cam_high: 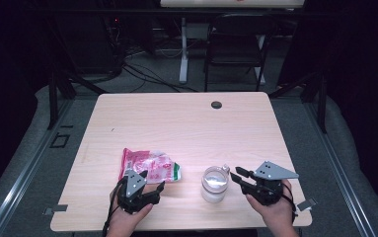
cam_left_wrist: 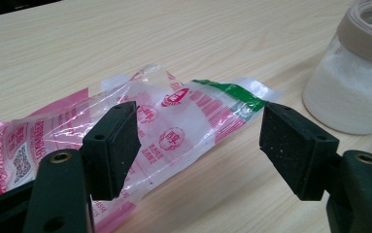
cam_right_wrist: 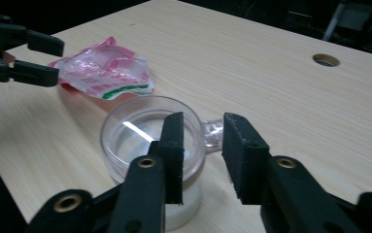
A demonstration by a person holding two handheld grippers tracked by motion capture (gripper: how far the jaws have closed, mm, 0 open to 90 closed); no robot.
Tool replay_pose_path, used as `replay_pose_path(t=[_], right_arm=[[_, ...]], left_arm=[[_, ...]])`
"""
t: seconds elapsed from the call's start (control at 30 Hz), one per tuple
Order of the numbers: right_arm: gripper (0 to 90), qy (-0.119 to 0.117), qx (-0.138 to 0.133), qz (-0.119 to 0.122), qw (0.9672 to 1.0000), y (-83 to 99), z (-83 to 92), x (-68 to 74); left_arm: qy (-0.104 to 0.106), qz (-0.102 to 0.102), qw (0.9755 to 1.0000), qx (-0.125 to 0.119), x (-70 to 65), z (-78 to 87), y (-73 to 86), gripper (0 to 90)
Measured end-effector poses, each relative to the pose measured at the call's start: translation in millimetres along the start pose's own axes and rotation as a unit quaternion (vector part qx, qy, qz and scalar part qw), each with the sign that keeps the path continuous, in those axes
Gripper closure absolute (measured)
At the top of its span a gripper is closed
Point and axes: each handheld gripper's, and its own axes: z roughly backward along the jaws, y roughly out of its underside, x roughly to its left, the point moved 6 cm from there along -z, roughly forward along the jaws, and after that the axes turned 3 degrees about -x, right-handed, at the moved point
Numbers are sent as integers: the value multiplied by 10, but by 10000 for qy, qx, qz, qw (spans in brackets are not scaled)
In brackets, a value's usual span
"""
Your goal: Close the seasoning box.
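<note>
Two things lie near the front of the bench (cam_high: 186,118): a clear glass jar (cam_high: 214,184) holding white powder, right of centre, and a pink, white and green plastic bag (cam_high: 149,167) to its left, just apart from it.

I judge the jar heavy for its size, hard, smooth and breakable. Its small side handle (cam_right_wrist: 212,134) looks the surest hold, since the rounded wall could slip between flat pads. The bag seems light, limp and crinkly, best pinched at an edge or its green end.

At the jar's right, the right gripper (cam_right_wrist: 203,145) has its jaws partly open, one over the rim and one beside the handle, pressing on nothing. At the bag's near edge, the left gripper (cam_left_wrist: 200,141) stands with jaws wide open above the film, holding nothing.

Beyond, a cable hole (cam_high: 216,104) sits near the far edge, and a dark chair (cam_high: 236,44) stands behind.
</note>
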Motion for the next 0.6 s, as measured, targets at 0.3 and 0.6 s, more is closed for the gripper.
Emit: replay_pose_path(t=[0.3,0.6], right_arm=[[544,366,20,-199,9991,165,122,-214],[530,585,129,-333,9976,322,134,-356]], left_arm=[[-94,39,9999,4,70,5,8,306],[-141,86,9999,49,130,2,26,315]])
